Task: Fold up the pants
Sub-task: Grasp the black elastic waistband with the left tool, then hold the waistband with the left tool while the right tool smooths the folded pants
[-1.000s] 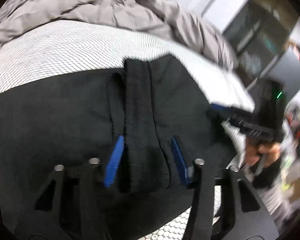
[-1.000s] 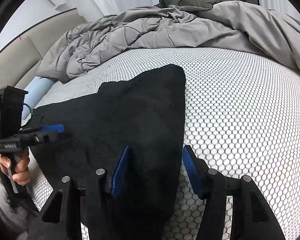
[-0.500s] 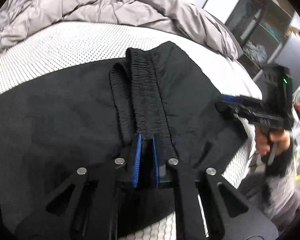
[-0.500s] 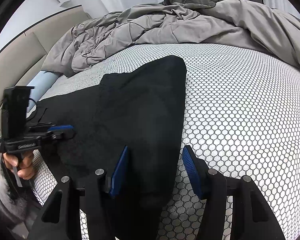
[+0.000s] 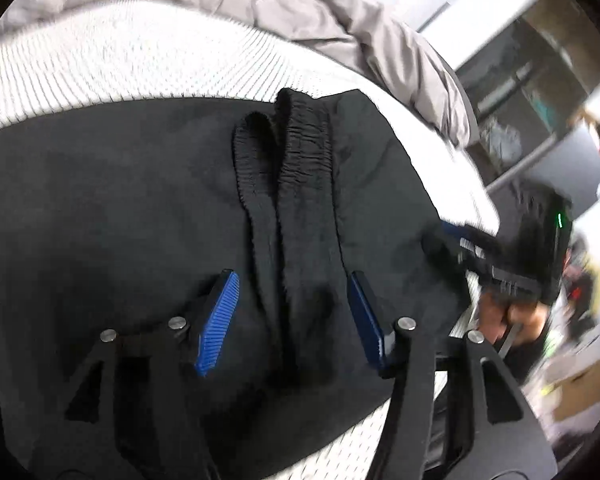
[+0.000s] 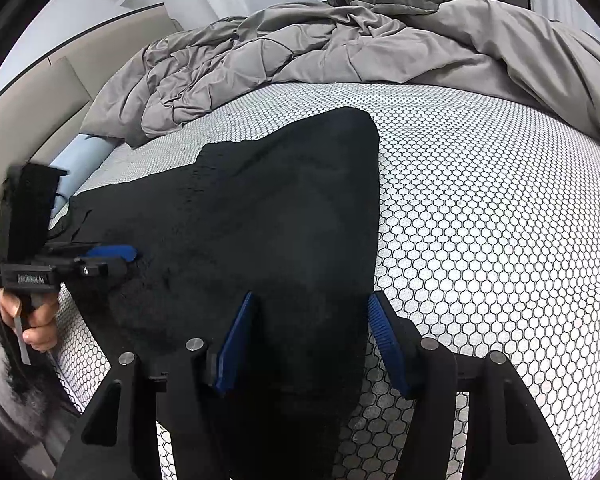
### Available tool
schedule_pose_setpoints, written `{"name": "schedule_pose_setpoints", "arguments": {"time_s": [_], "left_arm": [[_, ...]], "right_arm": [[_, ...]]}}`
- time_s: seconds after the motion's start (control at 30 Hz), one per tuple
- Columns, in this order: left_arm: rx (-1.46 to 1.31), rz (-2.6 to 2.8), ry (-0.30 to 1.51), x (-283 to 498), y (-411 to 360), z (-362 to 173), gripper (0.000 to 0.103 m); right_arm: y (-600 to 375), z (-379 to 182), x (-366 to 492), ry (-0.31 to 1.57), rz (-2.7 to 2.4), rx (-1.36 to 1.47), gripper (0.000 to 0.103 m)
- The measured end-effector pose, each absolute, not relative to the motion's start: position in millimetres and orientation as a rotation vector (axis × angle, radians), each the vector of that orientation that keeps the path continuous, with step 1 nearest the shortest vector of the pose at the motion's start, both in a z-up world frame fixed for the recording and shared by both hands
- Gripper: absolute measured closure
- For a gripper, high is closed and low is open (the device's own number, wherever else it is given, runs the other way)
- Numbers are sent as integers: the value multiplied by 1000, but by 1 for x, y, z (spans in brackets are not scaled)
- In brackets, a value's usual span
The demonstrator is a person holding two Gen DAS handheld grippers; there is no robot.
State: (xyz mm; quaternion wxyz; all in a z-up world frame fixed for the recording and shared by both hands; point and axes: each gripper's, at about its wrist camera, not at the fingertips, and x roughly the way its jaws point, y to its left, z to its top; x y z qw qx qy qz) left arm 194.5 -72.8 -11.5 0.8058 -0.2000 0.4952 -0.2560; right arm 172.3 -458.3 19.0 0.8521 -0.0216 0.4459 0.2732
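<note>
Here, the mattress [image 6: 480,200] is carrying the black pants [image 6: 268,208], which are lying flat near its front edge, with a grey duvet [image 6: 300,48] bunched behind them. The pants are appearing folded lengthwise, one leg over the other, though the dark cloth is hiding the layers, so this is probably but not certainly done. The waistband [image 5: 296,168] is standing up in two ridges on the left side, not yet flattened. The crosswise folds are still remaining. The left gripper [image 5: 292,316] is straddling the waistband, its jaws having just been opening, pads apart and pressing on nothing. The right gripper [image 6: 312,344] is hovering over the leg end, jaws likewise apart with cloth lying loose between them.
</note>
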Motion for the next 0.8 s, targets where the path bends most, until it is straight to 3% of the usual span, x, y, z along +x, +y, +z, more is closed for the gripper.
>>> {"name": "schedule_pose_setpoints", "arguments": {"time_s": [0.2,0.23,0.3,0.47,0.8], "left_arm": [[-542,-523,1087,226,-82,-27,53],[-548,-516,1083,227,-83,-27,57],[-551,-485,1072,227,-84,-29,78],[-514,-475,978,214,-91,-12,94],[-449,-447,848,173,-55,33,97]], "right_arm": [[-458,17,172,939,582,-41,42],[-458,16,172,940,584,-40,41],[-458,14,172,944,589,-36,40],[-453,14,173,948,596,-35,39],[-426,24,180,904,600,-14,34]]}}
